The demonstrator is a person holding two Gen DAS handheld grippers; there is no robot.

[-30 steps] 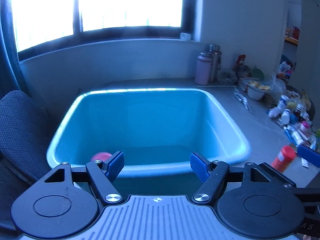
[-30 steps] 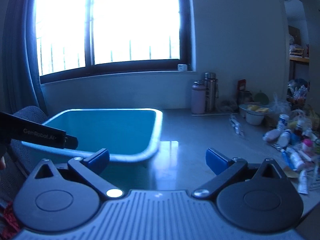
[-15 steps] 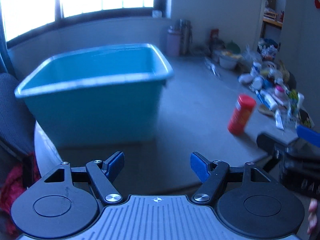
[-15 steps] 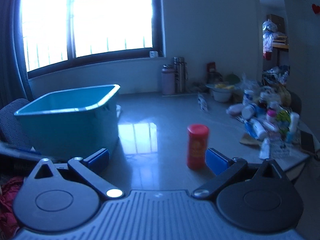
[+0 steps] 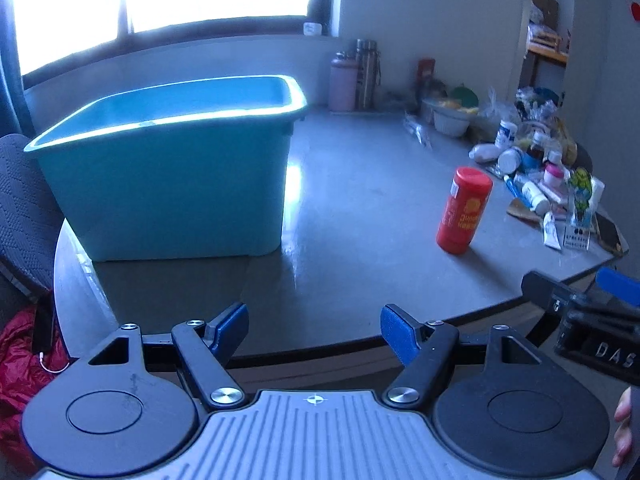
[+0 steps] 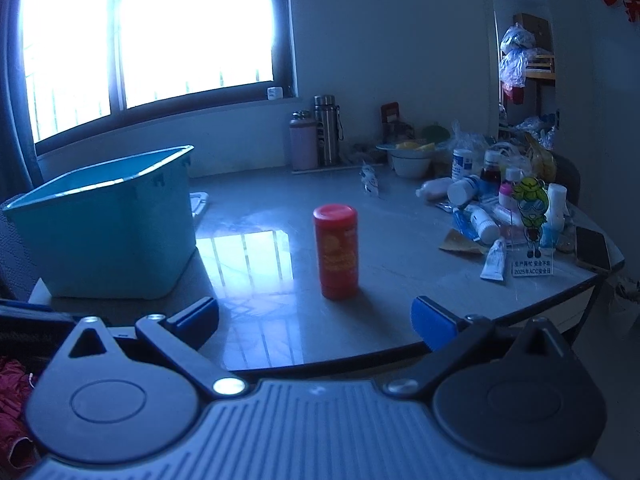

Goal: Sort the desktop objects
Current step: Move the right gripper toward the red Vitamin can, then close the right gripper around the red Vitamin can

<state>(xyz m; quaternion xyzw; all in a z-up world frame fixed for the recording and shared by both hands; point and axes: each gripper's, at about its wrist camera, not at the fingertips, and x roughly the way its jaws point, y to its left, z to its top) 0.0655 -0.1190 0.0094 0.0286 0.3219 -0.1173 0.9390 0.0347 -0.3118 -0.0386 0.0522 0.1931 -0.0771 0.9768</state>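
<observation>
One grey round table sits beneath a bright window.

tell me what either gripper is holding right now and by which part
Nothing is held. The left gripper and right gripper are both open and empty; the red bottle stands untouched on the table.

Left black two-finger gripper with blue pads: jaws spread wide, nothing between pads, level, pointing forward. Right black two-finger gripper with blue pads: jaws spread wide, gap empty, level. Right gripper body visible right of left jaws in left view. Person's bare fingertips at lower right edge.
</observation>
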